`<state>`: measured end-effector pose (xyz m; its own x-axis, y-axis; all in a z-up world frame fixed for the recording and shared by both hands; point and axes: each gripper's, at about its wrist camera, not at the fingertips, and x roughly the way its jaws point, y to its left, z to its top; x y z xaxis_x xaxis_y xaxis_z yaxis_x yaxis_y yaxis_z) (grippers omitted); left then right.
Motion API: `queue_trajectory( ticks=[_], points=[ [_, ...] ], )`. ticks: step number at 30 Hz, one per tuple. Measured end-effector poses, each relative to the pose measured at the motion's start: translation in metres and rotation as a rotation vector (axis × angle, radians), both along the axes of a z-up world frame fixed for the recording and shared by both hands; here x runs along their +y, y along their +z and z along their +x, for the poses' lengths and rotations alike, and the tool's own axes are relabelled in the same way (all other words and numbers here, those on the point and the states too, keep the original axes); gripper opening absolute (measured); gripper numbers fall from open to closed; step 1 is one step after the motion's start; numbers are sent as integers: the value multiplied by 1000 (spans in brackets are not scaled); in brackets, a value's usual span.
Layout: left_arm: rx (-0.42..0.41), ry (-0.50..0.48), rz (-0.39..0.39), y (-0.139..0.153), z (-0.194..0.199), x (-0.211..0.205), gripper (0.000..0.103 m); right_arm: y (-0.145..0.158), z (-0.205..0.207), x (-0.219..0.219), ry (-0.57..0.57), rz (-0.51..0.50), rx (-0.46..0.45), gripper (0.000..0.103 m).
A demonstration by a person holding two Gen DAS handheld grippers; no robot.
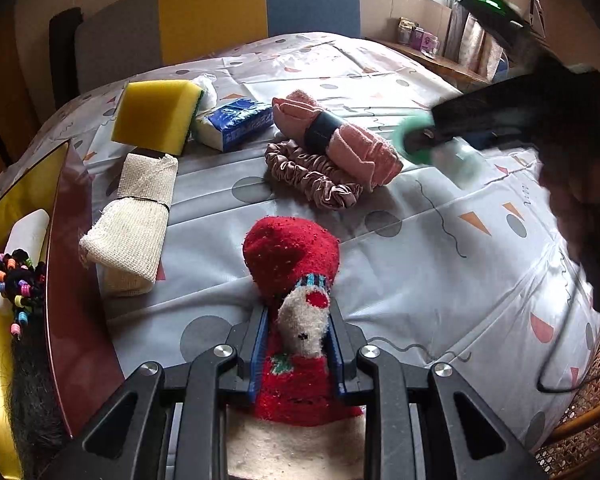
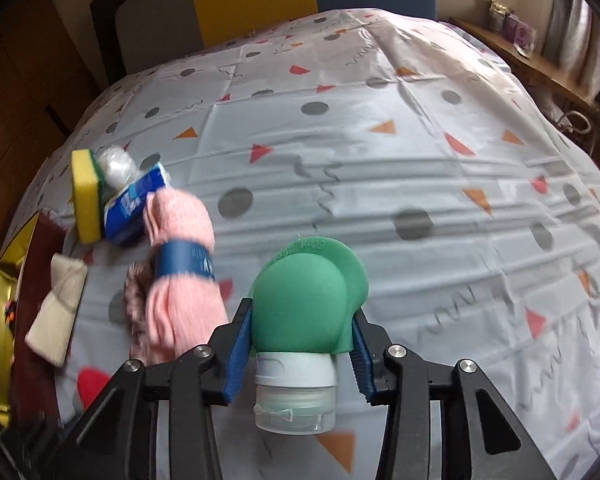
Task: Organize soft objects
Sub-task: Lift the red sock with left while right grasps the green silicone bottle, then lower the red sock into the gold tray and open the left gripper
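While the left gripper pinches a red sock between its blue pads, the sock's toe points away over the patterned tablecloth; a woolly white face with a red nose is knitted on it. The right gripper is clamped on a green bottle, squeezing its soft body, with the clear cap toward the camera. Raised lettering runs along the bottle's flange but is too small to read. In the left view that gripper is a blur above the cloth.

Farther back lie a pink towel roll with a dark band carrying pale print, illegible here, a scrunchie touching it, a blue tissue pack with unreadable white writing, a yellow sponge and a cream cloth roll. At the left edge a gold-lined box holds beaded hair ties.
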<state>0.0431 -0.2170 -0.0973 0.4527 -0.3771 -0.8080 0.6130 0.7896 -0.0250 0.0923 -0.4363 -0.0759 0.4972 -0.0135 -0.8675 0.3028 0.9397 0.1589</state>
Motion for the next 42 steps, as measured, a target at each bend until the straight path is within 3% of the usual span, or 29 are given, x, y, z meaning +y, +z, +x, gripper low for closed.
queue_trajectory(
  ticks=[5,15,23,28,34,42],
  points=[
    [43,1,-36,8,0,6,14,-22,-20,-4,1,7,52,46],
    [23,-1,-238,75,-25,48,14,-25,-19,1,13,-24,37,47],
    [23,178,-324,108,-11,116,14,-26,-22,5,27,-45,34,47],
    [7,361,-317,112,24,173,14,-26,-20,7,32,-52,39,48],
    [65,571,-260,86,82,238,14,-26,-19,8,37,-62,42,48],
    [106,621,-147,51,135,254,15,-27,-18,10,44,-75,44,48]
  ],
)
